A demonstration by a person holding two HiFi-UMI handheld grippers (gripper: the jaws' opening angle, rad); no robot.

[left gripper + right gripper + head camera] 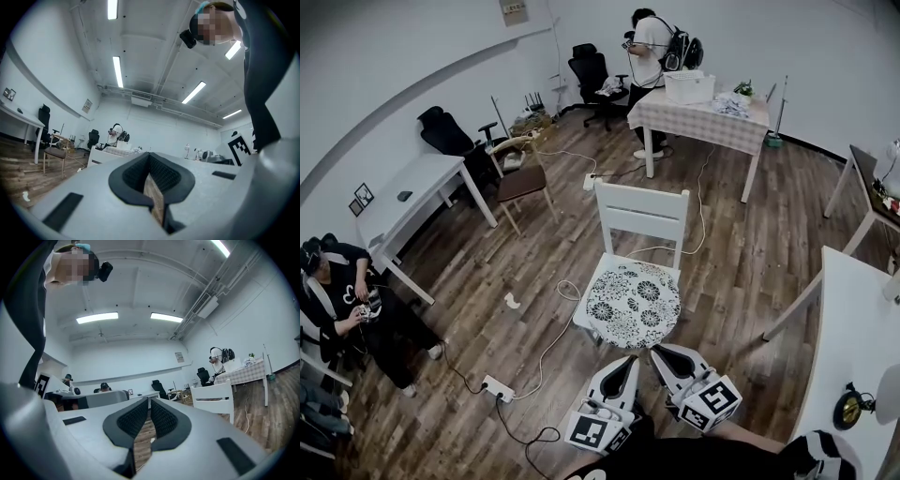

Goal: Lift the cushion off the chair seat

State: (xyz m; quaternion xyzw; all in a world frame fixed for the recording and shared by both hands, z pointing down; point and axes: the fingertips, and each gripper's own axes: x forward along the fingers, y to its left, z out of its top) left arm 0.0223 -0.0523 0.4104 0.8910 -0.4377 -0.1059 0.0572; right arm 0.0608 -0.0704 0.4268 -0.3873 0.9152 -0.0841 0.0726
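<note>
**Cushion seen on chair seat, both hand-held grippers closed at its front edge**

A round cushion (630, 302) with a black-and-white flower pattern is seen lying flat on the seat of a white wooden chair (642, 214) in the middle of a plank floor (741, 272). The seat is almost wholly covered by it, and its near rim is carried to the seat's front edge.

The left hand-held gripper (623, 366) and the right hand-held gripper (664, 354) are held side by side just before that front edge, both pointed toward the cushion. Whether the cushion is touched by either tip cannot be made out from the head view.

In the left gripper view, the left hand-held gripper's dark ribbed pads (164, 176) are seen drawn together at their tips, with only floorboards visible through the slit behind them. In the right gripper view, the right hand-held gripper's pads (161, 420) are likewise brought together, and nothing is gripped.

A person with a backpack (652, 47) is pictured standing at a table with a checked cloth (698, 117) at the far end of the room. A second person (347, 300) is seated at the left wall. A power strip (497, 387) and its cables are laid across the floor to the chair's left.
</note>
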